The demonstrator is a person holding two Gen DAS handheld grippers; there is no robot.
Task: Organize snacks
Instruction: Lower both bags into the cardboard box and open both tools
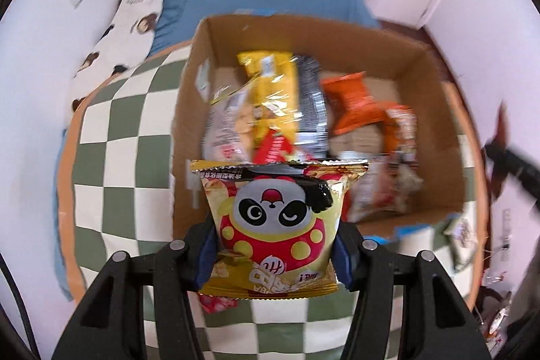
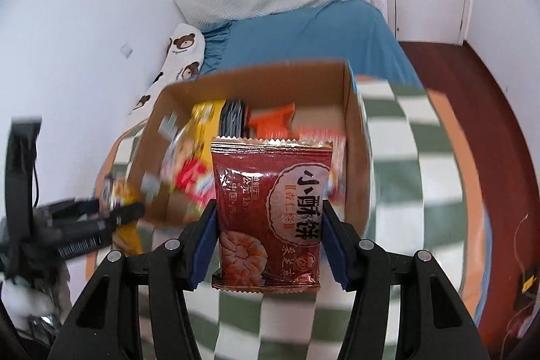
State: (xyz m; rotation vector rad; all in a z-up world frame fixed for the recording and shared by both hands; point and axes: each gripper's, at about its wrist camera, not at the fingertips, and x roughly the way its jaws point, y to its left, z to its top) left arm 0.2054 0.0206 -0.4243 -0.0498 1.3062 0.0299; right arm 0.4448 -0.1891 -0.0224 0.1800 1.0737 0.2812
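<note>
We carry one packet per gripper toward the cardboard box (image 1: pixel 442 137) to double the load | left gripper (image 1: pixel 275 253) clamped on the panda snack bag (image 1: pixel 275 218), above the box's near edge | right gripper (image 2: pixel 268 238) clamped on the red biscuit packet (image 2: pixel 270 208), also at the near wall | both point forward and down over the checkered cloth (image 1: pixel 111 110).
</note>
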